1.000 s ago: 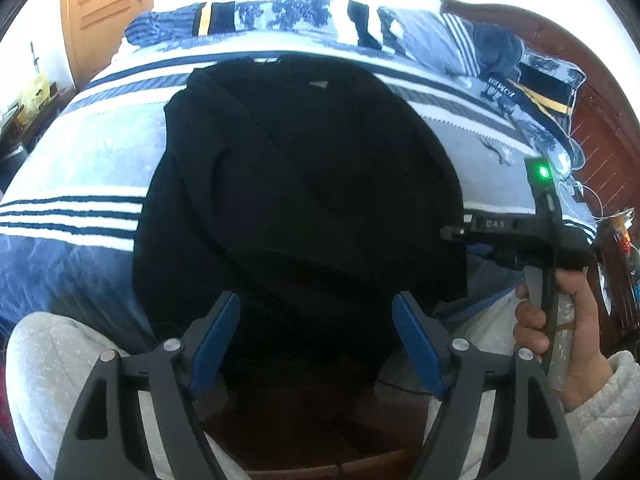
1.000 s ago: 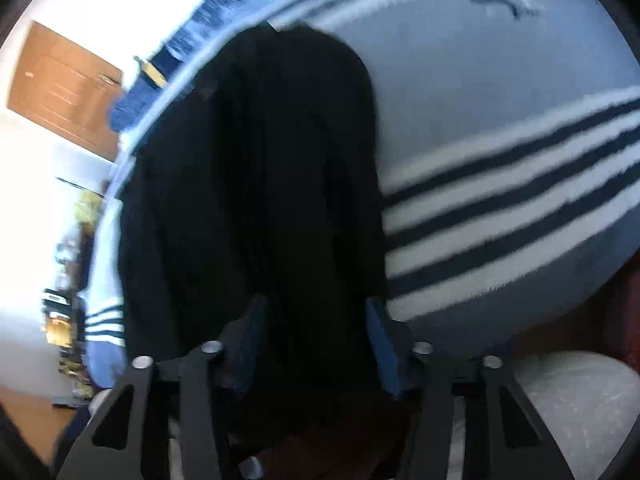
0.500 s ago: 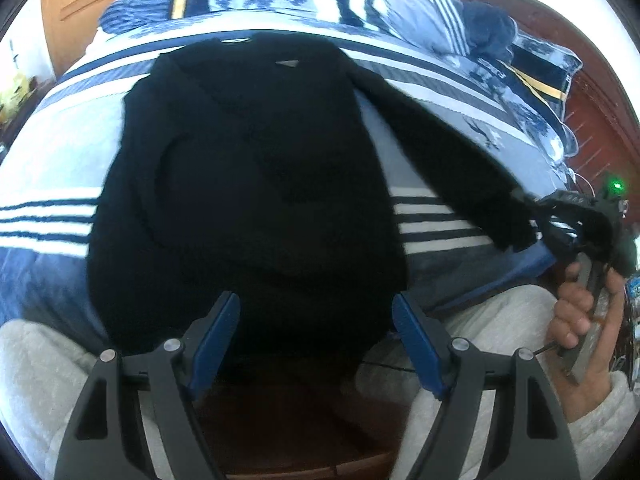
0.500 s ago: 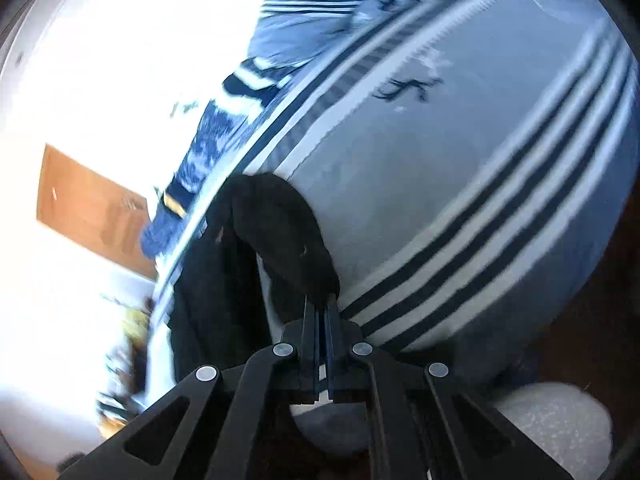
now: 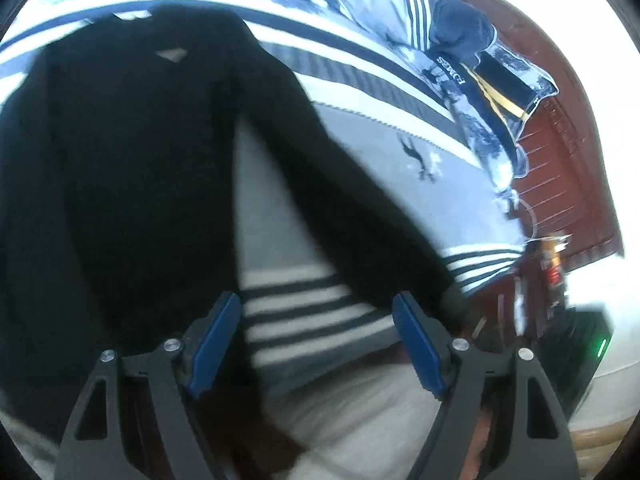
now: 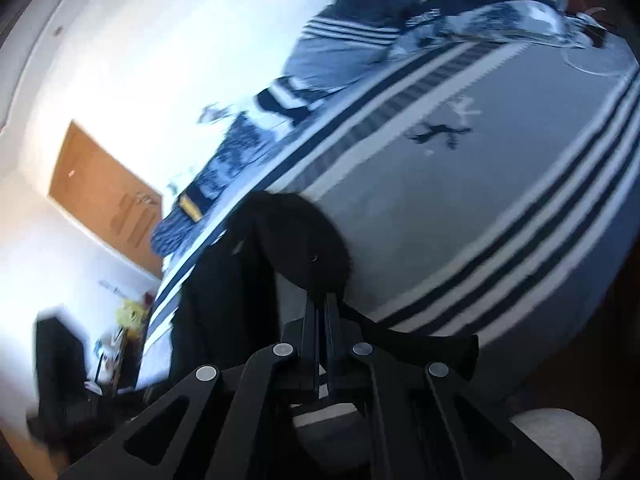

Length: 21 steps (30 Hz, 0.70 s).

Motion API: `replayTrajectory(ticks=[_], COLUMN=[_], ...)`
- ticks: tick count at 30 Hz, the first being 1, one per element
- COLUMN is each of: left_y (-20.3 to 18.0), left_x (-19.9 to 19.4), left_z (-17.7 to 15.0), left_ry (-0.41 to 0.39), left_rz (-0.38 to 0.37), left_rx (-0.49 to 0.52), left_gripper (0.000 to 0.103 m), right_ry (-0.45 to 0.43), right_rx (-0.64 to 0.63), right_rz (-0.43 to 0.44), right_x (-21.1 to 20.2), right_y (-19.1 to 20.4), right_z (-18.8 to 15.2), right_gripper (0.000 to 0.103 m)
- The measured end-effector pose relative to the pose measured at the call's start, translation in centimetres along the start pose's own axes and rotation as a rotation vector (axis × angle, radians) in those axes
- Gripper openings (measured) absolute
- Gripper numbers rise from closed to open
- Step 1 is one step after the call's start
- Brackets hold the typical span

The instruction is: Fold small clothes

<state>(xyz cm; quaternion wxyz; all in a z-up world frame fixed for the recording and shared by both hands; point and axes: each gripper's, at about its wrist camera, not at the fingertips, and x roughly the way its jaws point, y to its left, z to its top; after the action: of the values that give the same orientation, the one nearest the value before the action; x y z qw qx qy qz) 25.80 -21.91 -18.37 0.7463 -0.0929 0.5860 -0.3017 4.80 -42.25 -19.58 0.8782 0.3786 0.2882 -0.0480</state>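
A black long-sleeved top (image 5: pixel 120 152) lies flat on the striped bed cover (image 5: pixel 360 152), neck toward the pillows. Its right sleeve (image 5: pixel 340 184) is stretched out diagonally to the lower right. My left gripper (image 5: pixel 316 332) is open and empty, hovering over the cover's stripes between the body and the sleeve, near the bed's front edge. My right gripper (image 6: pixel 320 304) is shut on the sleeve's cuff (image 6: pixel 308 236) and holds it out over the cover, away from the top's body (image 6: pixel 224 300).
Pillows and folded bedding (image 5: pixel 420 20) lie at the head of the bed, beside a dark wooden headboard (image 5: pixel 568 128). A wooden door (image 6: pixel 108 200) is at the left. My pale-trousered knees (image 5: pixel 360 412) are against the bed's front edge.
My right gripper closed on the sleeve's cuff and pulled the sleeve out to the right, off the top's body. The left gripper stayed open and turned to the right.
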Motion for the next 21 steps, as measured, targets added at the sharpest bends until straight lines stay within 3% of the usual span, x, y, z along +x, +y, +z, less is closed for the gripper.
replayTrajectory(ticks=[4, 7, 9, 10, 11, 14, 15, 17, 21], left_y=[-0.8, -0.7, -0.3, -0.2, -0.1, -0.3, -0.5, -1.2, -1.8], left_x=[4.4, 7.3, 8.2, 8.6, 8.6, 7.8, 7.2, 5.6, -0.9], left_z=[4.2, 5.7, 5.9, 5.9, 5.9, 6.2, 6.4, 6.9, 8.0], left_ry=[0.089, 0.156, 0.181, 0.196, 0.196, 0.146, 0.119, 0.065, -0.068], left_rz=[0.015, 0.064, 0.063, 0.053, 0.037, 0.021, 0.017, 0.004, -0.091], left_rx=[-0.040, -0.044, -0.056, -0.068, -0.082, -0.086, -0.079, -0.061, -0.020], left_gripper=[0.078, 0.076, 0.069, 0.057, 0.037, 0.006, 0.001, 0.001, 0.001], right_ry=[0.105, 0.113, 0.114, 0.116, 0.120, 0.176, 0.203, 0.243, 0.225], right_rx=[-0.059, -0.101, -0.123, -0.128, -0.125, -0.132, -0.147, -0.197, -0.284], right_rz=[0.095, 0.170, 0.199, 0.207, 0.225, 0.299, 0.309, 0.306, 0.314], right_x=[1.7, 1.4, 1.3, 1.3, 1.4, 2.0, 2.5, 3.2, 2.6], right_y=[1.0, 2.0, 2.3, 2.4, 2.3, 2.5, 2.8, 3.9, 6.4], right_z=[-0.6, -0.7, -0.7, -0.7, -0.7, -0.8, -1.0, -1.5, -2.0], right_gripper=[0.003, 0.003, 0.003, 0.003, 0.003, 0.003, 0.003, 0.003, 0.003])
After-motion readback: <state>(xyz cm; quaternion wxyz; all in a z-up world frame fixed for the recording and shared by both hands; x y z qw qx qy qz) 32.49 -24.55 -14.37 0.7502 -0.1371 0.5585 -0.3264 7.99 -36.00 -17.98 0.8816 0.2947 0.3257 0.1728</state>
